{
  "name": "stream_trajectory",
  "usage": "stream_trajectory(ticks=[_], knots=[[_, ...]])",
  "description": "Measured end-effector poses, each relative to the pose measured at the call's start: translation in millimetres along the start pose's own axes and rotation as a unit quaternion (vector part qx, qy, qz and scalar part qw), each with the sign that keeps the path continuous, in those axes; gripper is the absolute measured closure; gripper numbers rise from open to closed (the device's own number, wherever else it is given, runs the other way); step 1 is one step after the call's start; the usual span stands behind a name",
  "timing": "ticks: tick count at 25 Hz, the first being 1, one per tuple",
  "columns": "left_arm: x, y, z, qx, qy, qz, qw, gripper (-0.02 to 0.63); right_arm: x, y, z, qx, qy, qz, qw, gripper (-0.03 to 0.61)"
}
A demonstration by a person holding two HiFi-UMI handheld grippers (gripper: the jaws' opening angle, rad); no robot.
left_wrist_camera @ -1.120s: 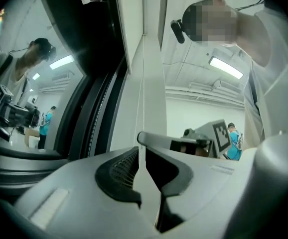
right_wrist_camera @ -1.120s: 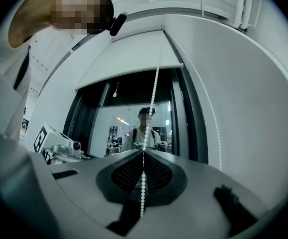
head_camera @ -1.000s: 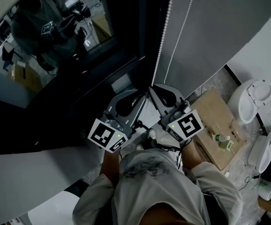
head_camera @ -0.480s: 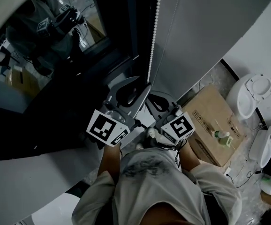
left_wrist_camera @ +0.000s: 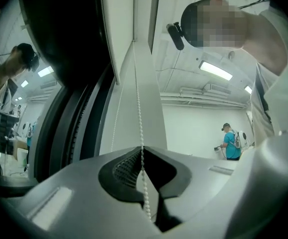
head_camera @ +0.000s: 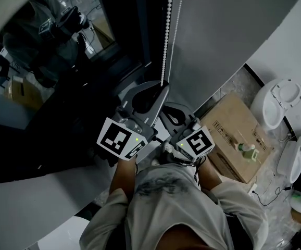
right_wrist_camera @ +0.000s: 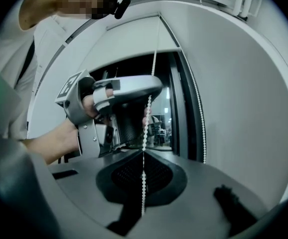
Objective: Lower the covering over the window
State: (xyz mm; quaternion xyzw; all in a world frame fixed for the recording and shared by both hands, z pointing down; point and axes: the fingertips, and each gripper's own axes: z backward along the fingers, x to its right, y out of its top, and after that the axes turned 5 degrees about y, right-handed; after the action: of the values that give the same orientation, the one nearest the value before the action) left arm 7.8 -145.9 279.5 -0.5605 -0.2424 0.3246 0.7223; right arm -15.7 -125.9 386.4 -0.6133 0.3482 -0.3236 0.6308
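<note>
Just closed, left gripper pinches chain, tilted upward.

The bead chain hangs between the window at left and the blind at right.

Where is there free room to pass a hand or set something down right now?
Free: the plain face of the blind right of the chain, and the top of the cardboard box away from the bottle. Crowded: the chain itself, where the left gripper has just closed its jaws on it, above the right gripper, also clamped on it.
</note>
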Motion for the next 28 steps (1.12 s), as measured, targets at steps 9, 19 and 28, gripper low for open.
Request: stream_trajectory(ticks=[9, 19, 28], knots=[[-8.3, -21.2, 9.6, -0.023, 0.013, 0.012, 0.9996, 0.597, 4.3, 6.8, 13.7, 0.01, -0.023, -0.005, 1.0, 0.56], [-7.6, -62.5, 22.7, -0.058, 0.028, 0.039, 0.9972, 0.597, 17.8, 55.3, 36.8, 0.068, -0.039, 0.001, 0.997, 0.511], [10.1, -135.2, 35.6, -0.13, 0.017, 0.07, 0.9889, 0.597, 18.8, 64.6, 25.2, 0.073, -0.029, 0.014, 0.997, 0.472]])
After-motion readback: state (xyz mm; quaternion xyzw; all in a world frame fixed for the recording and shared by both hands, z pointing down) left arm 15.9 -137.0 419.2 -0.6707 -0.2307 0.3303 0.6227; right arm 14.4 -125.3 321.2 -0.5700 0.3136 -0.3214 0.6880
